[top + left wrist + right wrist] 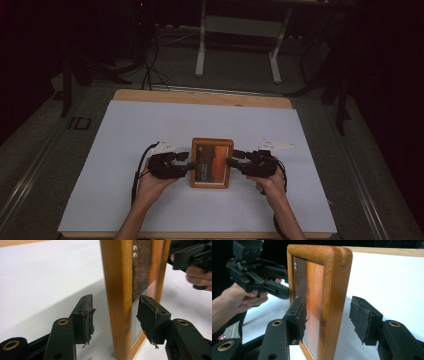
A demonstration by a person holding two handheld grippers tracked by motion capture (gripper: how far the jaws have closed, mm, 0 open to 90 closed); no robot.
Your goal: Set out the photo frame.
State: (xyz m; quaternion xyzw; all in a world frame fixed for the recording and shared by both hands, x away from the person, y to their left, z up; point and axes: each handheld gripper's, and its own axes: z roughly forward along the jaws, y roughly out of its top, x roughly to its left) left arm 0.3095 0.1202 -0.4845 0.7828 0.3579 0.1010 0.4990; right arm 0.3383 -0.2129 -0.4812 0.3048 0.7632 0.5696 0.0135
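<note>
High view, layout: a wooden picture frame (212, 163) lies near the front middle of the white sheet (150, 125) covering the bench (200, 97).
High view, hand-held grippers: the left hand-held gripper (186, 165) meets the frame's left edge, the right hand-held gripper (233, 161) its right edge; a hand holds each.
Left gripper view, jaw state: jaws spread, straddling the frame's wooden side rail (119, 295); torn pads (147, 315) stand clear of the wood on both sides, so released.
Left gripper view, background: the other gripper and its hand (200, 277) beyond the frame.
Right gripper view, jaw state: jaws spread around the opposite rail (334, 302); one pad (302, 315) sits close to the glass face, contact uncertain; not clenched.
Step in hand (judgement): positioning both grippers for a two-sided grasp.
Next move (judgement): close both sets of jaws on the rails evenly, then lift level.
</note>
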